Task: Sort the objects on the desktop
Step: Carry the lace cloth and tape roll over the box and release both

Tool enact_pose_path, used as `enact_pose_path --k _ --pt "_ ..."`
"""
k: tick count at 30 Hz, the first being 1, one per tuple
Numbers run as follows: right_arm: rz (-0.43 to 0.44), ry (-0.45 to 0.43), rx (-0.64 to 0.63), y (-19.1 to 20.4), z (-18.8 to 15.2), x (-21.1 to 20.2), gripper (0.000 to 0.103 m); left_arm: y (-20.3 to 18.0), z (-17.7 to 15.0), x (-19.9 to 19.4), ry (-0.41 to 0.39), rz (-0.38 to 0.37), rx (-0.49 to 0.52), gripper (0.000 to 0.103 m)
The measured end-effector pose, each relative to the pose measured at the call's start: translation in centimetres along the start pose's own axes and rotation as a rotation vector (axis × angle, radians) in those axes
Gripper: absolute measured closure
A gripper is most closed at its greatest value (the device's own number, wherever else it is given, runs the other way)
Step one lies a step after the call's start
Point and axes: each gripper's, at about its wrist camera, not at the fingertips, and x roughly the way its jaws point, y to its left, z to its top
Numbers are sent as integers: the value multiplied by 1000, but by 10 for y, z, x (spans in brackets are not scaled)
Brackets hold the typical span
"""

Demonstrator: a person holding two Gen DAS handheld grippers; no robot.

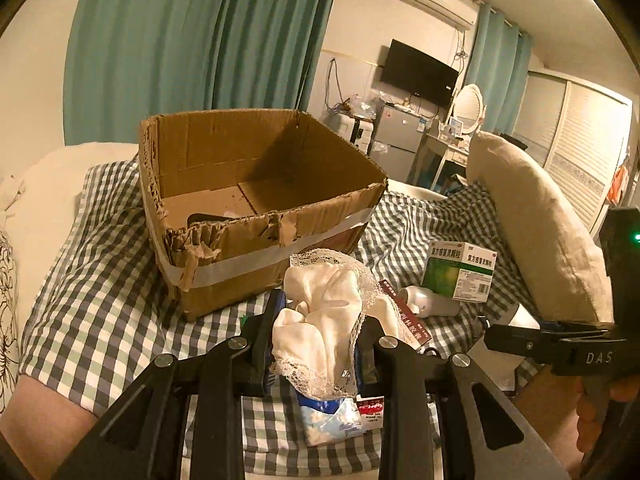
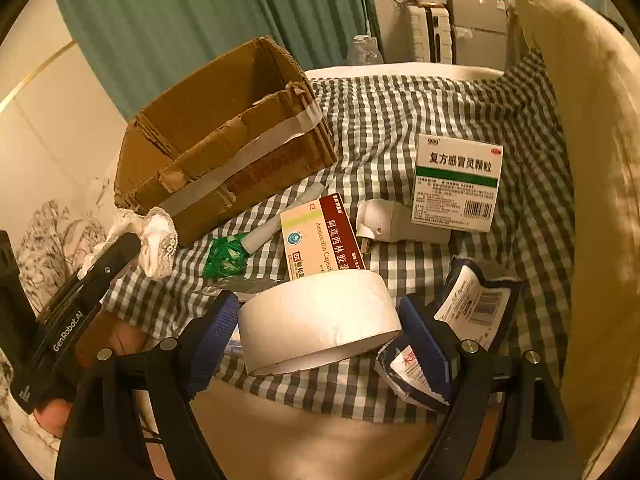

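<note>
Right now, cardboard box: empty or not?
Not empty. The cardboard box is open-topped; a dark item lies at its near wall. Most of the floor is bare.

The cardboard box (image 1: 256, 200) is brown with a pale tape band; the bedsheet (image 2: 400, 120) is checked in dark grey and white; the lace-edged cloth (image 1: 324, 320) is cream; the toilet paper roll (image 2: 320, 320) is white; the medicine box (image 2: 456, 184) is white with a green stripe; the capsule box (image 2: 320, 236) is cream and dark red; the curtain (image 1: 200, 40) is teal.
</note>
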Motion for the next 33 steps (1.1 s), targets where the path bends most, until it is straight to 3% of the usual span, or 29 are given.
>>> enact_pose_path --k 10,19,33 --pt "-54 -89 -122 29 16 -38 21 -13 18 -13 27 31 24 75" --pt "-40 -195 -228 66 37 -81 21 -24 62 -53 -56 22 70 75" --pt "2 -281 -310 97 78 -96 21 -6 110 -65 -111 88 103 75"
